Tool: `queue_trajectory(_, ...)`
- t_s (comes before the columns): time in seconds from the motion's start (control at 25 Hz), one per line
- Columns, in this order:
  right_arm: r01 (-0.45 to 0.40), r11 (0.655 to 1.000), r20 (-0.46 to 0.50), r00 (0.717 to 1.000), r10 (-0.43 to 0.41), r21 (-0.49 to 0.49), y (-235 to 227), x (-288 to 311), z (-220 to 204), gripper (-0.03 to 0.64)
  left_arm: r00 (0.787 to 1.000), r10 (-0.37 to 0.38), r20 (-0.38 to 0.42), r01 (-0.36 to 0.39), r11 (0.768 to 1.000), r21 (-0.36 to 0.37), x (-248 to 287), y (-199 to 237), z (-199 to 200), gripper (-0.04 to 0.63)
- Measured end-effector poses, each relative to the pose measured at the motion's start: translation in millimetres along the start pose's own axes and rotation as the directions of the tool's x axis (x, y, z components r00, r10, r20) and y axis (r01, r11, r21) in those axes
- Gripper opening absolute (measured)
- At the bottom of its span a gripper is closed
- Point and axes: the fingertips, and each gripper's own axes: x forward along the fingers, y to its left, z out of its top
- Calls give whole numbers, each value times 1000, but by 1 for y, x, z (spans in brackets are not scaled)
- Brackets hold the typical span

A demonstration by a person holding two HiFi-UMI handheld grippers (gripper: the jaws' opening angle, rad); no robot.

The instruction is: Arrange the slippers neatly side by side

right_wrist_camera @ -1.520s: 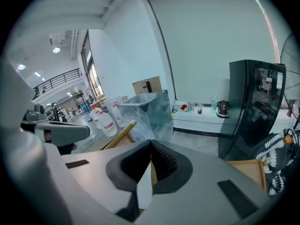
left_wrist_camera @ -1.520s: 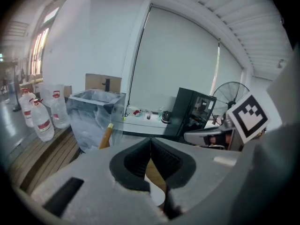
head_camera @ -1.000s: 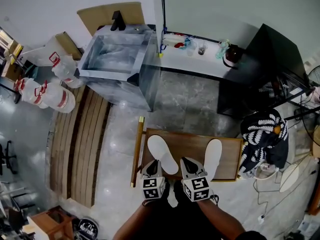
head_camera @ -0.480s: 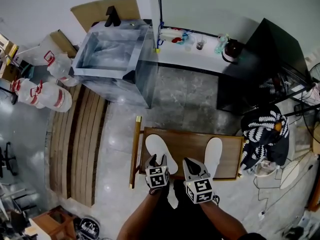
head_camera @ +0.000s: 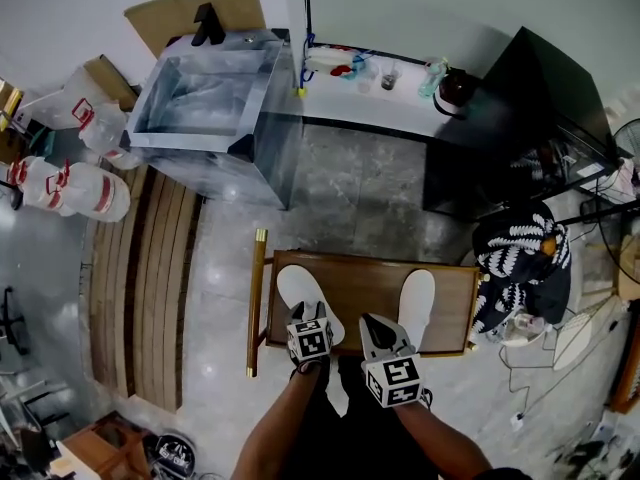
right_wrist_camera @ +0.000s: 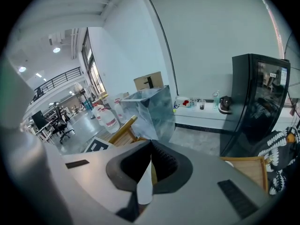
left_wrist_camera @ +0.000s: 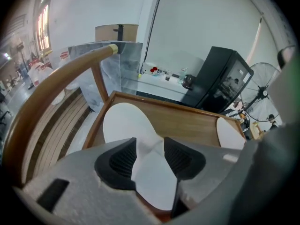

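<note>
- Since a second earlier, my left gripper (left_wrist_camera: 150, 146) had gone from clamped to spread. Its jaws were opening toward their widest, and the head camera had drifted, so the whole scene sat lower and further left in frame.
- The flat white left slipper (left_wrist_camera: 125, 123) lay with its heel between those jaws. Neither pad pressed on it, so it was let go rather than held.
- That slipper rested at the 9 o'clock end of the brown wooden tray with a raised rim (head_camera: 360, 273). Its toe was swung toward 11 o'clock, near the rounded wooden rail with a brass-coloured end (left_wrist_camera: 51, 86).
- The matching flat white right slipper (head_camera: 415, 308) lay at the tray's 3 o'clock end, toe toward 12 to 1 o'clock, well apart from its mate.
- My right gripper (right_wrist_camera: 151, 149) was closed tight, with a thin white strip (right_wrist_camera: 143, 191) pinched between its pads. I could not tell what that strip belonged to. The gripper sat at about 8 o'clock of the right slipper and appeared clear of it.
- As I judged it, the left slipper had just been set down and the pairing was not yet done, since the two still splayed apart.
- The next move seemed to call for taking the right slipper by its heel, sliding it toward 9 o'clock until it sat just beside the left one, and then turning both toes to 12 o'clock.
</note>
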Motion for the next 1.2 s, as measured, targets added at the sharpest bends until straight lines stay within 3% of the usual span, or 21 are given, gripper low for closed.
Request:
queue_trajectory(0.2,12,1000,-7,1000,-12,6,-9,-1,-3,14,999,23,-23,-23,1000,0,7,3,-7,129)
queue_trajectory(0.44,27,999,-5,1000,-27,25,-13,-6,-6,14,1000,26,9,-27,998,49,9,7,-11,45)
queue_trajectory(0.76,61,996,10,998,-62,65,-21,-17,-11,14,999,-15,42,7,984,178,-7,0,-7,34)
queue_trajectory(1.08,120,986,33,992,-124,115,-39,-36,-15,14,997,-74,37,60,951,305,-27,-18,1,32)
queue_trajectory(1.2,150,979,44,987,-157,141,-49,-45,-17,14,993,-111,42,89,928,363,-31,-28,6,31)
